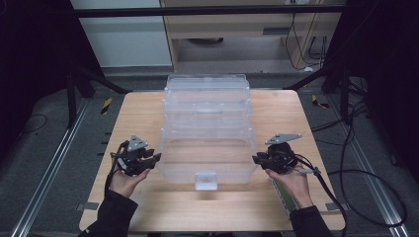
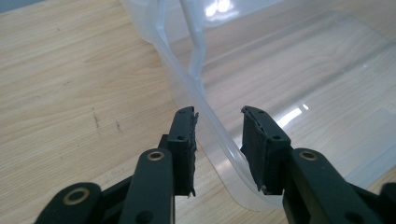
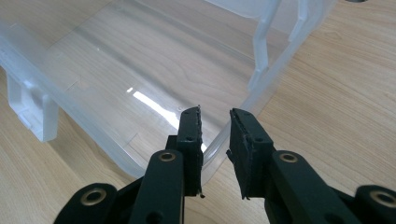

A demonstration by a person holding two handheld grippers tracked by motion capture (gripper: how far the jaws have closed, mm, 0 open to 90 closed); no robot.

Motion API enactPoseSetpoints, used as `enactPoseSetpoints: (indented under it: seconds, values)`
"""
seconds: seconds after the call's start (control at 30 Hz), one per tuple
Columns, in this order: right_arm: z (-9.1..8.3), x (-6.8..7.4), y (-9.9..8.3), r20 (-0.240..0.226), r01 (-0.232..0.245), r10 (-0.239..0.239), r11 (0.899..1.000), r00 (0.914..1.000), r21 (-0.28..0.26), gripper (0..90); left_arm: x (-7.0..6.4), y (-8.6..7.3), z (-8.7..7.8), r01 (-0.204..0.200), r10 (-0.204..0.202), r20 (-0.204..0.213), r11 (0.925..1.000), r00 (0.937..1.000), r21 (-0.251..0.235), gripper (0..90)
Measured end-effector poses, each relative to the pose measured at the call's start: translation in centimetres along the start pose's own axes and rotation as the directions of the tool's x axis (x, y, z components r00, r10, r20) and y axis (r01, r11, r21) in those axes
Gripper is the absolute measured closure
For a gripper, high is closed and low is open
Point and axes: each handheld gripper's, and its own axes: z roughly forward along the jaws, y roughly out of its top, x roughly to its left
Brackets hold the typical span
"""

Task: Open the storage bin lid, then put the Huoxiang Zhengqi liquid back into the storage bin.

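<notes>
A clear plastic box [image 1: 207, 96] stands at the middle of the wooden table [image 1: 141, 116]. Its clear lid [image 1: 207, 160] lies folded open toward me, with a latch tab [image 1: 206, 180] at the near edge. My left gripper [image 1: 152, 159] is at the lid's left edge. In the left gripper view the lid's rim [image 2: 187, 79] runs between the jaws of that gripper [image 2: 218, 112], which stand apart. My right gripper [image 1: 258, 159] is at the lid's right edge. In the right gripper view this gripper [image 3: 215, 111] is open too, with the rim [image 3: 271, 74] passing between its jaws.
Bare wood lies to either side of the box and along the near edge. Cables [image 1: 356, 173] trail off the right of the table onto the grey floor. A black frame [image 1: 207, 11] and a cabinet [image 1: 247, 29] stand beyond the far edge.
</notes>
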Motion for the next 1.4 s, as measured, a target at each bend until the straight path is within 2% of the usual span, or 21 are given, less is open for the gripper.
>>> enactPoseSetpoints:
  seconds: [0.17, 0.3, 0.43, 0.53, 0.6, 0.67, 0.83, 1.17, 1.3, 1.4]
  values:
    - [-0.3, -0.1, 0.1, -0.004, -0.007, 0.007, 1.0, 1.0, -0.024, 70.7, 0.9, 0.2, -1.1, 0.019, -0.019, -0.008, 0.9992, 0.9998, -0.037, 60.0]
    - [-1.1, -0.3, 0.2, -0.008, -0.022, 0.022, 0.999, 0.9997, -0.05, 69.0, 2.1, 0.0, -1.8, 0.047, -0.05, -0.043, 0.9969, 0.9978, -0.062, 52.8]
    - [-2.1, -0.7, 0.3, 0.001, -0.033, 0.034, 0.997, 0.9994, -0.069, 66.3, 3.7, -0.5, -2.1, 0.085, -0.091, -0.084, 0.9938, 0.9924, -0.072, 48.4]
    - [-2.8, -0.9, 0.6, 0.022, -0.047, 0.049, 0.997, 0.9986, -0.061, 61.4, 4.7, -1.0, -2.1, 0.114, -0.121, -0.107, 0.9911, 0.9869, -0.07, 45.0]
    - [-3.7, -1.0, 0.9, 0.059, -0.026, 0.03, 0.998, 0.9978, -0.064, 57.9, 5.2, -1.3, -1.9, 0.132, -0.139, -0.116, 0.989, 0.9835, -0.066, 41.1]
    - [-4.0, -1.0, 1.0, 0.058, -0.03, 0.034, 0.997, 0.9978, -0.064, 57.0, 5.6, -1.5, -1.9, 0.135, -0.143, -0.125, 0.9887, 0.9818, -0.065, 40.6]
    - [-5.3, -1.0, 1.3, 0.092, -0.029, 0.032, 0.999, 0.9952, -0.036, 53.1, 6.5, -2.0, -1.9, 0.16, -0.167, -0.154, 0.9854, 0.9738, -0.059, 37.8]
    - [-7.0, -1.1, 1.2, 0.124, -0.041, 0.041, 0.999, 0.9915, 0.0, 47.4, 7.2, -2.4, -2.0, 0.178, -0.184, -0.174, 0.9826, 0.9673, -0.054, 35.2]
    - [-7.1, -0.9, 1.1, 0.159, -0.032, 0.025, 0.999, 0.9869, 0.043, 46.9, 7.4, -2.7, -1.8, 0.181, -0.186, -0.191, 0.9826, 0.9639, -0.043, 34.1]
    - [-7.4, -0.9, 0.9, 0.16, -0.044, 0.033, 0.997, 0.9866, 0.064, 46.3, 7.6, -2.9, -1.6, 0.182, -0.185, -0.198, 0.9827, 0.9626, -0.033, 33.6]
